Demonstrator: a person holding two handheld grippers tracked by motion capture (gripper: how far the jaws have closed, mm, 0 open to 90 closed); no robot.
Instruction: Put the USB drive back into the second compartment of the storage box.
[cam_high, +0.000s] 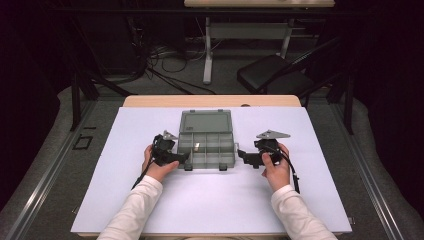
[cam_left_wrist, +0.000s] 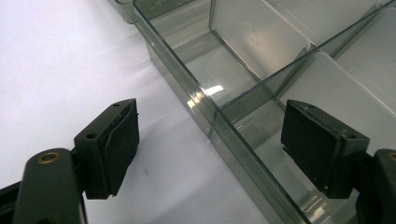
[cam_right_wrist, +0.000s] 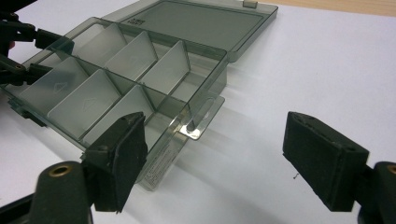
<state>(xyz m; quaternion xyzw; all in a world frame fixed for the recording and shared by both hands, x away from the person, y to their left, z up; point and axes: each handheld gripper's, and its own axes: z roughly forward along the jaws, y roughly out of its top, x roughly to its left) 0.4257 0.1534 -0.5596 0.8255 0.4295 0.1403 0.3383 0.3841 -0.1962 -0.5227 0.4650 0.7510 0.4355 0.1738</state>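
While both claws gape empty, left claw straddles organizer box wall, right claw just beside it

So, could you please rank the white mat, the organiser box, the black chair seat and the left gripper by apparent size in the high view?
1. White mat, by far the largest.
2. Organiser box, lid open.
3. Black chair seat; it sits farther off, so its true size is unsure.
4. Left gripper, smallest.
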